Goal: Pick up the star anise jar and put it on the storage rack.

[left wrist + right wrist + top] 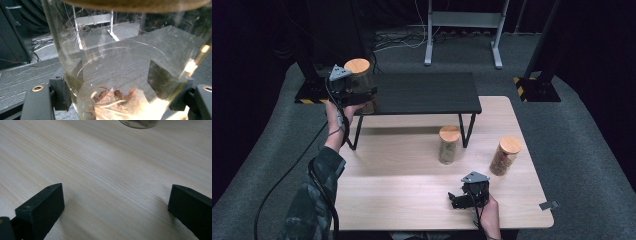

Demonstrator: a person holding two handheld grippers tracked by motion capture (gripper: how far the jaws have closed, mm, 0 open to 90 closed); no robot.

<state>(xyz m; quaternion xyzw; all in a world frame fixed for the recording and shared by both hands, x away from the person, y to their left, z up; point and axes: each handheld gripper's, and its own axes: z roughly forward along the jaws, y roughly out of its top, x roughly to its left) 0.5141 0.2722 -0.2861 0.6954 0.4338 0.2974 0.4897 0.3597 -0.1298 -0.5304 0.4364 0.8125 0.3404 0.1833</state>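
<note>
Camouflage sleeve [314, 200]; black tools with grey plates, trailing cables.

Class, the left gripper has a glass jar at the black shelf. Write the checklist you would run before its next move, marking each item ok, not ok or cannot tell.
1. Left gripper grips the glass jar: ok, pads press both sides.
2. Cork lid on the jar: ok.
3. Jar base resting on the black shelf: cannot tell, base hidden.
4. Jar over the shelf, not past its edge: cannot tell; it sits at the left end.
5. Right gripper out of the way: ok, open, low over the wooden table.
6. The two other jars upright and apart: ok.
</note>
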